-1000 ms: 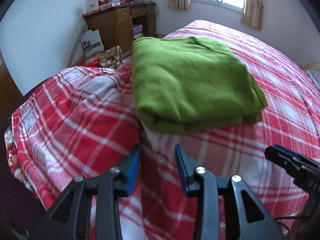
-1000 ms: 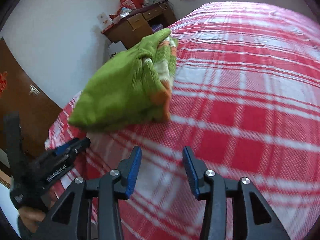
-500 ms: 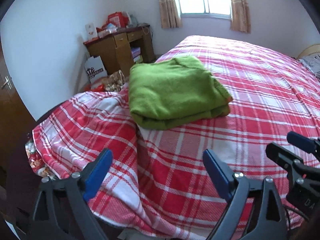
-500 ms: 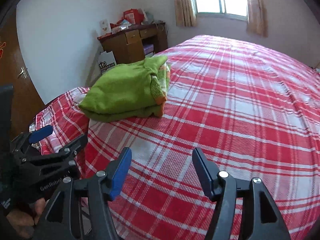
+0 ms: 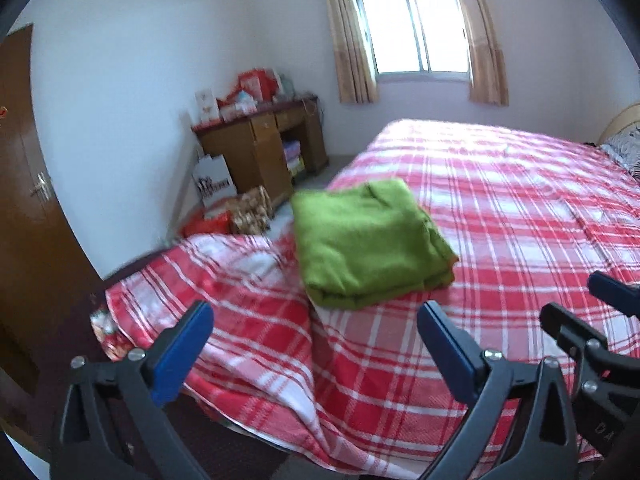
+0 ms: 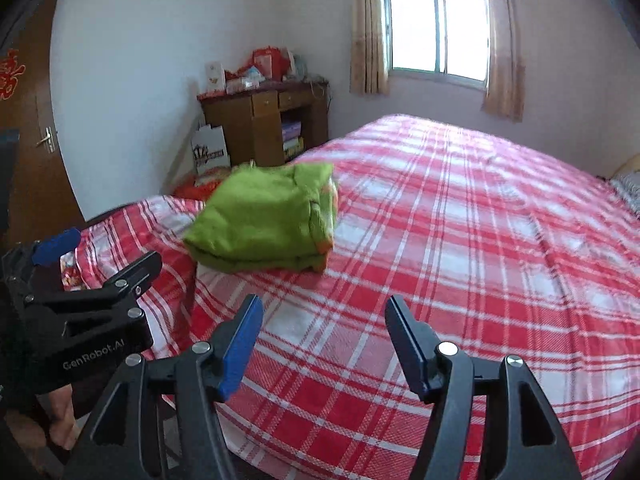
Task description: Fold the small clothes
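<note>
A green sweater (image 5: 368, 244) lies folded in a neat stack near the left corner of the bed; it also shows in the right wrist view (image 6: 264, 224), with orange trim at its right edge. My left gripper (image 5: 312, 340) is open and empty, held back from the bed's near edge, well short of the sweater. My right gripper (image 6: 320, 344) is open and empty above the near part of the bed, to the right of the sweater. The left gripper also shows in the right wrist view (image 6: 80, 280) at the left.
The bed carries a red and white plaid cover (image 5: 520, 220). A wooden desk (image 5: 260, 148) with boxes on top stands by the left wall, with bags (image 5: 224, 208) on the floor. A brown door (image 5: 28, 200) is at far left. A curtained window (image 5: 416, 32) is behind.
Both grippers have opened wide and pulled back and up from the sweater, which now lies farther away on the bed.
</note>
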Demonstrator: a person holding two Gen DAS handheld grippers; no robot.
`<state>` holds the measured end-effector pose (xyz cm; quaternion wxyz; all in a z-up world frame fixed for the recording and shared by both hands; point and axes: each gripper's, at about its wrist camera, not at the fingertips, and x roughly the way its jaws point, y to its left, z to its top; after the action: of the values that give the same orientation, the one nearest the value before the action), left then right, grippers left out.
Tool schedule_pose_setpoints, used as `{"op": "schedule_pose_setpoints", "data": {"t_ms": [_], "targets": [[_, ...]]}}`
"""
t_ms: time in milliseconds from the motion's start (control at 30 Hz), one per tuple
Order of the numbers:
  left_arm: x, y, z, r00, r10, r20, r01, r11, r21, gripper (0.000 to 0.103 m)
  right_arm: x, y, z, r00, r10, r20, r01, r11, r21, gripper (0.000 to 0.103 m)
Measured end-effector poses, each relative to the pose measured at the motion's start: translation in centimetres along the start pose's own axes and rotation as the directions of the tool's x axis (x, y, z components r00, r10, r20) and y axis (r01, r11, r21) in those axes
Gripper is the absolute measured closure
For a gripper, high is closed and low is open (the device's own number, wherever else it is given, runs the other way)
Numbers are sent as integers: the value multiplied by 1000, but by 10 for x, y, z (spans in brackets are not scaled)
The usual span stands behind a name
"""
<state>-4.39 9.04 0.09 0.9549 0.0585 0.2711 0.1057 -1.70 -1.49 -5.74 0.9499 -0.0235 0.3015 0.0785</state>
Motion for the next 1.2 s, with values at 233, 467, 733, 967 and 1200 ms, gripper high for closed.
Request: {"op": "schedule_pose_setpoints", "data": {"t_ms": [233, 467, 733, 967, 1200], "targets": [[-33, 10, 17, 991, 69, 119, -69, 998, 2, 0, -41, 10, 24, 994, -15, 108, 16, 1000, -2, 37], [-51, 25, 28, 984, 67, 166, -61, 997, -44, 0, -66, 16, 54, 982, -6, 190, 1, 1000, 29, 32], [-64, 34, 33, 973, 72, 219, -57, 996, -74, 0, -94, 26, 60, 952, -4, 307, -19, 997, 75, 31], [-66, 29, 33, 971, 75, 227, -61, 996, -69, 0, -94, 29, 54, 950, -10, 313, -14, 997, 74, 29], [-63, 25, 32, 976, 64, 209, -53, 997, -59, 0, -92, 23, 54, 952, -13, 305, -17, 995, 94, 29]]}}
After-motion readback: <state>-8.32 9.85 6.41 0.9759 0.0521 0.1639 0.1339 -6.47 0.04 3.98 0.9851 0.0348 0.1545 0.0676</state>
